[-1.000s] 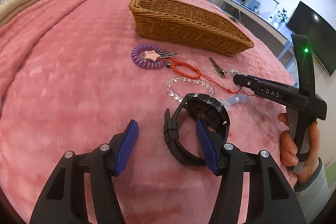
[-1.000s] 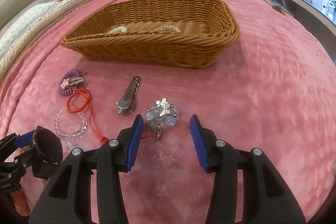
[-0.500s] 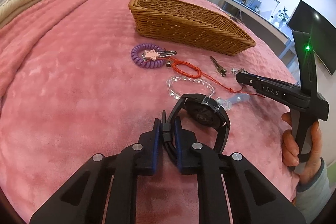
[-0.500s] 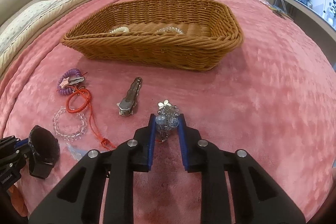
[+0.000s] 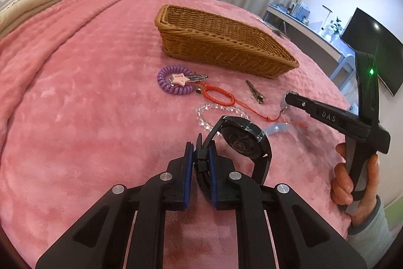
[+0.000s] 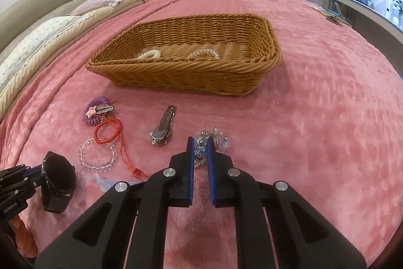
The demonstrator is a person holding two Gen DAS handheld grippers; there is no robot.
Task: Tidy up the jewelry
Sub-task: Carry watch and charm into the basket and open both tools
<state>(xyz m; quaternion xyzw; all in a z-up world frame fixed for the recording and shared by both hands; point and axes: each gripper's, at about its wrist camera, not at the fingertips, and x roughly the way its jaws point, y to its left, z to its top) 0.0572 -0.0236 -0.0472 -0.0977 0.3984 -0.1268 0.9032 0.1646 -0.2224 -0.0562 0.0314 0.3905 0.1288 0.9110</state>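
A black wristwatch [image 5: 245,140] lies on the pink blanket. My left gripper [image 5: 201,145] is shut on its strap, and the watch's face also shows in the right wrist view [image 6: 59,173]. My right gripper [image 6: 200,143] is closing its jaws, and the pads press on a blue-and-silver beaded charm [image 6: 219,139] that pokes out past the tips. From the left wrist view the right gripper [image 5: 289,97] sits low over that charm, with a hand on its handle. The wicker basket [image 6: 191,75] stands behind, with a pearl bracelet [image 6: 149,54] and a clear coil band [image 6: 204,53] inside.
On the blanket between the grippers and the basket lie a purple coil keyring [image 6: 97,112], a red cord bracelet [image 6: 108,134], a clear bead bracelet [image 6: 98,155], a metal hair clip [image 6: 163,127] and a pale blue clip [image 5: 278,129]. Pillows lie far left, a desk far right.
Both grippers went from wide open to shut: the left closed on the watch strap, the right closed on the beaded charm. Neither hand has shifted much.
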